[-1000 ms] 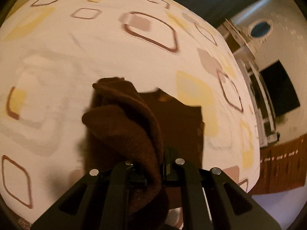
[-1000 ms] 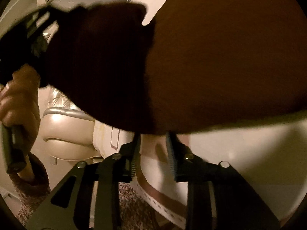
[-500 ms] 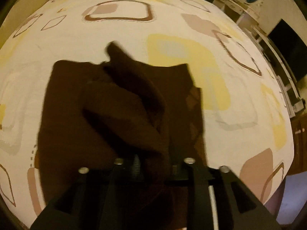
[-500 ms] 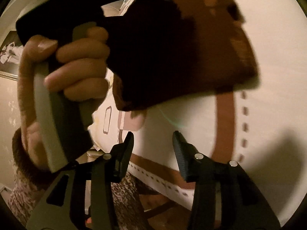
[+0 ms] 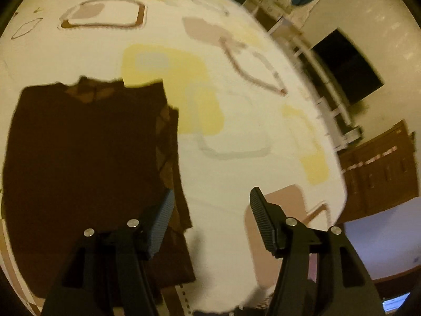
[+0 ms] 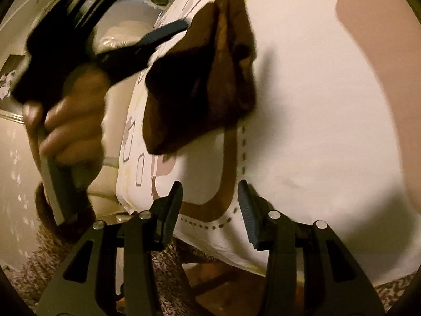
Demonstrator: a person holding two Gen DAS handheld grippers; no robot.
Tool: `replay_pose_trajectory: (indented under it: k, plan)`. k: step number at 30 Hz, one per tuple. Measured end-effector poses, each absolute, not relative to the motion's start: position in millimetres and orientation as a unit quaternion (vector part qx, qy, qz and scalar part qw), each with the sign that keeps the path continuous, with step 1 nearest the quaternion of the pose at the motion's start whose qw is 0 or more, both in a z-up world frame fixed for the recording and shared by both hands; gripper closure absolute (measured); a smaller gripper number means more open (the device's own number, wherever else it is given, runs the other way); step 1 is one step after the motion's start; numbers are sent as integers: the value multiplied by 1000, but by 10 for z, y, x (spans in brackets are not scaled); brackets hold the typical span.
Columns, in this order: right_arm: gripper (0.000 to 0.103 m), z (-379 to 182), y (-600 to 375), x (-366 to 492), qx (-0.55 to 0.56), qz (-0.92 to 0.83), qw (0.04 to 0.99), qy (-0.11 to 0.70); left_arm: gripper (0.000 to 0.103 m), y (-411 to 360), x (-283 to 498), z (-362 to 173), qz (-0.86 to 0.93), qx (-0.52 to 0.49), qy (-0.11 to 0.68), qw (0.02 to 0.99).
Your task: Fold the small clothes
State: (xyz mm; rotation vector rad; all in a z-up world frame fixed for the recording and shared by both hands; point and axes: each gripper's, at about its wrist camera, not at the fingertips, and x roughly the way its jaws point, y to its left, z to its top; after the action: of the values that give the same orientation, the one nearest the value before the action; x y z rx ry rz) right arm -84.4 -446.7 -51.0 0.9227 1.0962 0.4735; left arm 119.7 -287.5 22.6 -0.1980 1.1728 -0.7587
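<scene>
A dark brown small garment [image 5: 84, 163] lies folded flat on the patterned white sheet [image 5: 236, 137], at the left of the left wrist view. My left gripper [image 5: 211, 218] is open and empty, its left finger over the garment's right edge. In the right wrist view the same garment [image 6: 210, 79] lies folded near the sheet's edge. My right gripper [image 6: 209, 208] is open and empty, held above the sheet's front edge short of the garment. The left gripper's fingers [image 6: 163, 33] show beside the garment there.
The sheet's edge [image 5: 339, 184] drops off at the right, with a wooden cabinet [image 5: 381, 171], white shelving and a dark screen [image 5: 347, 65] beyond. In the right wrist view the hand [image 6: 71, 121] holding the left gripper fills the left side, with a pale sofa behind.
My left gripper has let go of the brown garment and opened wide. The garment now lies flat and folded. My right gripper stays open and has drawn back a little.
</scene>
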Motion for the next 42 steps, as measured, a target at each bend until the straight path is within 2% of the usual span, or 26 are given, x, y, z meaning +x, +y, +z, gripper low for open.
replay_pose_trajectory:
  k: [1,2,9,16,27,33,42]
  plan:
    - [60,-484,-4522,-837,422,213,731,493,36,-2769,1179,297,-351,-99,528,767]
    - [60,-485,-4584,-859,423,213,732,490,35,-2687,1166,340,-350,-104,520,772]
    - [58,-257,-4793,-649,465,227,736,436,34,-1714,1351,235,-277,-152,496,809]
    - [53,-264,-4705,155,478,232,732,427,34,-1013,1439,-151,-226,-209,513,802]
    - [52,-563,-4650,990,468,177,736,455,28,-784,1256,-311,-233,-164,490,824]
    - [51,-552,-4654,1190,454,161,759,437,24,-717,1224,-411,-234,-154,482,830]
    - [50,-530,-4723,1497,438,148,787,408,23,-639,1196,-472,-239,-165,480,828]
